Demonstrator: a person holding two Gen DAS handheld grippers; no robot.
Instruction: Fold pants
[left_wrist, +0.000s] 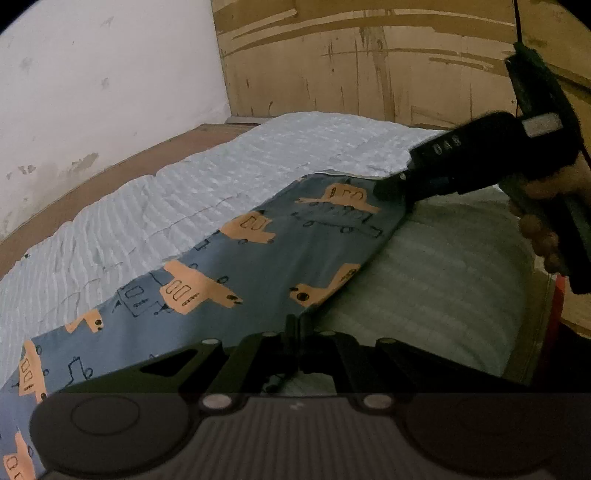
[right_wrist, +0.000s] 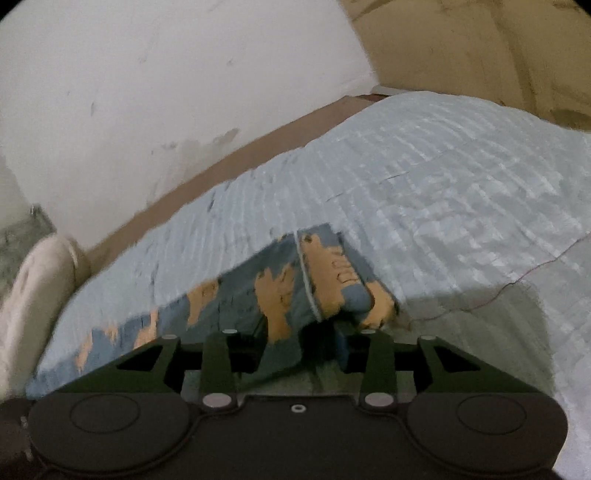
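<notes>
The pants (left_wrist: 258, 258) are blue with orange vehicle prints and hang stretched above a pale blue quilted cover (left_wrist: 207, 184). My left gripper (left_wrist: 295, 325) is shut on the near edge of the pants. My right gripper (left_wrist: 391, 190) shows in the left wrist view at the far corner of the pants, shut on that edge. In the right wrist view the pants (right_wrist: 280, 295) bunch up between the right gripper's fingers (right_wrist: 317, 332), with a hem folded over. The fabric hides both grippers' fingertips.
The quilted cover (right_wrist: 443, 177) lies over a bed with a brown frame (left_wrist: 92, 184). A white wall (left_wrist: 110, 74) and a wooden panel (left_wrist: 369, 66) stand behind. A pale pillow-like bundle (right_wrist: 33, 295) lies at the left.
</notes>
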